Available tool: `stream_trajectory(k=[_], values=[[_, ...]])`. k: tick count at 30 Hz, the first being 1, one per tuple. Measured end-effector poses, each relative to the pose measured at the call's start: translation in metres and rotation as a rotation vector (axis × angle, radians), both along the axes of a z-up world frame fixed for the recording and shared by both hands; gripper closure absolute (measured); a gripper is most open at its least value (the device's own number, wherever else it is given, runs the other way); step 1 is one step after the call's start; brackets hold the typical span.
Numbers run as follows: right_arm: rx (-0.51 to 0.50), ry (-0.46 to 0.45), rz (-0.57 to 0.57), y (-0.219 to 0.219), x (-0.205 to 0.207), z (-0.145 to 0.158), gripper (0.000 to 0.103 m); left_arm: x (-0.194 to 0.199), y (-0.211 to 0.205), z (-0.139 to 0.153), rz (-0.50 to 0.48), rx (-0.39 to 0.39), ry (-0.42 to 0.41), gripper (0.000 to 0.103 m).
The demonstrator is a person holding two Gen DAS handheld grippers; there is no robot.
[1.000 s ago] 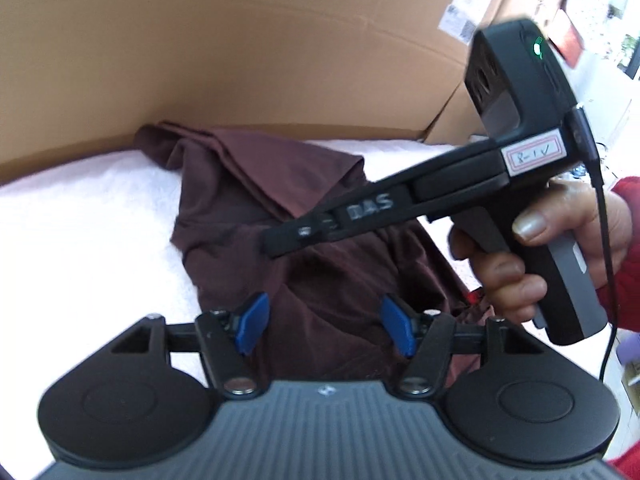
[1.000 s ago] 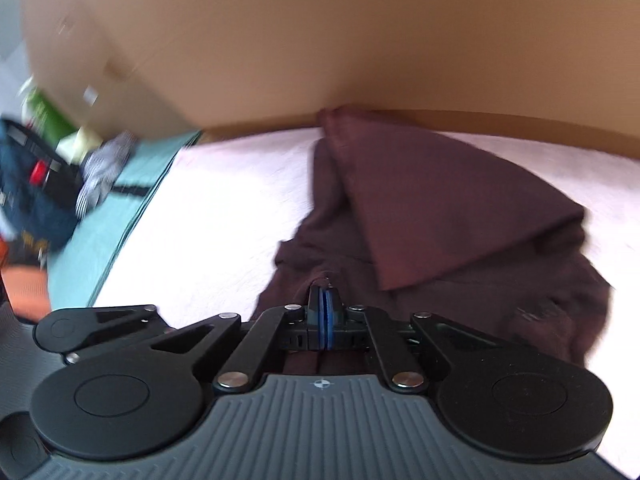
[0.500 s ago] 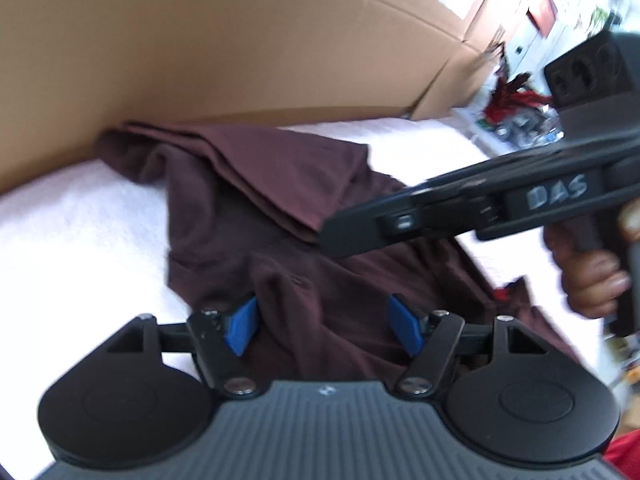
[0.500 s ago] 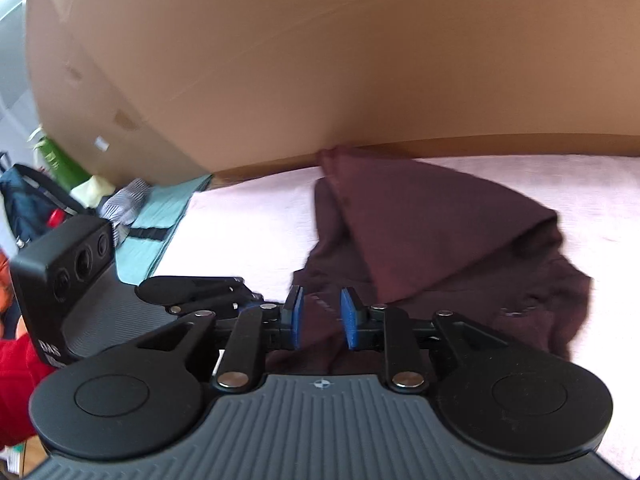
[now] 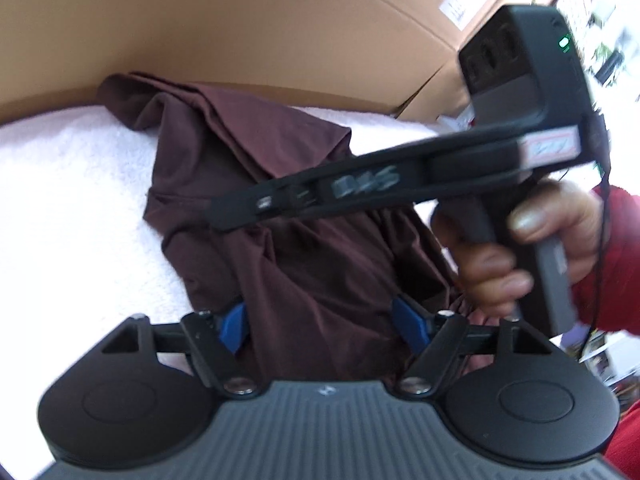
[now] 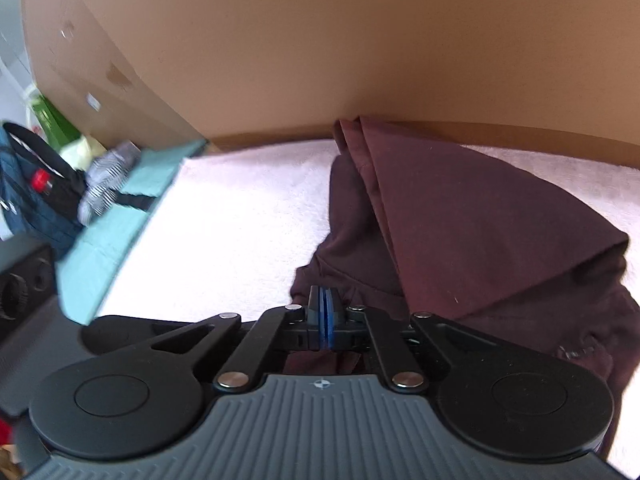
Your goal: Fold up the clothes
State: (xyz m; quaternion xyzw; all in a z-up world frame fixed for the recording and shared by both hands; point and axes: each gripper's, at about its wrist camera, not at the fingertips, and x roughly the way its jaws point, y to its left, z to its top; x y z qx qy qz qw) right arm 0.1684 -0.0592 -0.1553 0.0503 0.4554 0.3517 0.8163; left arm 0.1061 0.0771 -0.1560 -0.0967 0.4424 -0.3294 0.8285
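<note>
white fleece surface (image 6: pixel 240 216) before a cardboard wall (image 6: pixel 360 60): maroon garment (image 6: pixel 480 232) lies bunched ahead of both claws.
right gripper (image 6: pixel 325 312) pinched tight, cloth seemingly caught; left gripper (image 5: pixel 320 320) wide, straddling fabric: clamp an edge first, then pull flat.

Black tool (image 5: pixel 322 326) with blue pads (image 5: pixel 232 326); red sleeve (image 5: pixel 612 264), bare hand (image 5: pixel 520 240).

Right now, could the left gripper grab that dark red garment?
Probably yes. The left gripper has its jaws open with the maroon garment bunched between them. The right gripper crosses above the cloth farther ahead, not between the jaws.
</note>
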Motion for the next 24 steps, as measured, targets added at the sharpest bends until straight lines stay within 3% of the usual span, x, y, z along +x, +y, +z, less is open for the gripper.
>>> stream_trajectory(k=[2, 3, 6, 8, 11, 14, 16, 19, 20, 24], values=[[-0.017, -0.015, 0.007, 0.004, 0.000, -0.001, 0.101, -0.001, 0.003, 0.003, 0.009, 0.011, 0.009, 0.027], [-0.013, -0.017, 0.007, 0.003, 0.000, 0.000, 0.096, -0.004, 0.006, 0.006, 0.018, 0.019, 0.009, 0.028], [0.122, -0.021, -0.051, -0.021, -0.002, 0.014, 0.080, -0.014, 0.017, 0.021, 0.064, 0.052, -0.036, 0.028], [0.174, -0.020, -0.047, -0.037, -0.006, 0.023, 0.081, -0.021, 0.023, 0.033, 0.079, 0.040, -0.066, 0.028], [0.129, -0.013, 0.037, -0.042, -0.014, 0.025, 0.086, -0.024, 0.018, 0.038, 0.038, -0.015, -0.057, 0.028], [0.035, 0.002, 0.121, -0.030, -0.016, 0.015, 0.093, -0.021, 0.001, 0.025, -0.032, -0.006, -0.030, 0.028], [0.027, 0.010, 0.149, -0.021, -0.013, 0.009, 0.096, -0.019, -0.008, 0.013, -0.046, 0.019, -0.011, 0.028], [0.006, -0.006, 0.147, -0.006, -0.007, 0.003, 0.097, -0.018, -0.005, 0.001, -0.029, 0.017, -0.020, 0.024], [-0.005, -0.011, 0.138, -0.002, -0.006, -0.001, 0.103, -0.019, -0.004, 0.001, -0.026, 0.010, -0.020, 0.024], [0.026, -0.010, 0.107, 0.001, -0.004, -0.009, 0.103, -0.022, -0.008, 0.004, -0.052, 0.053, -0.047, 0.025]])
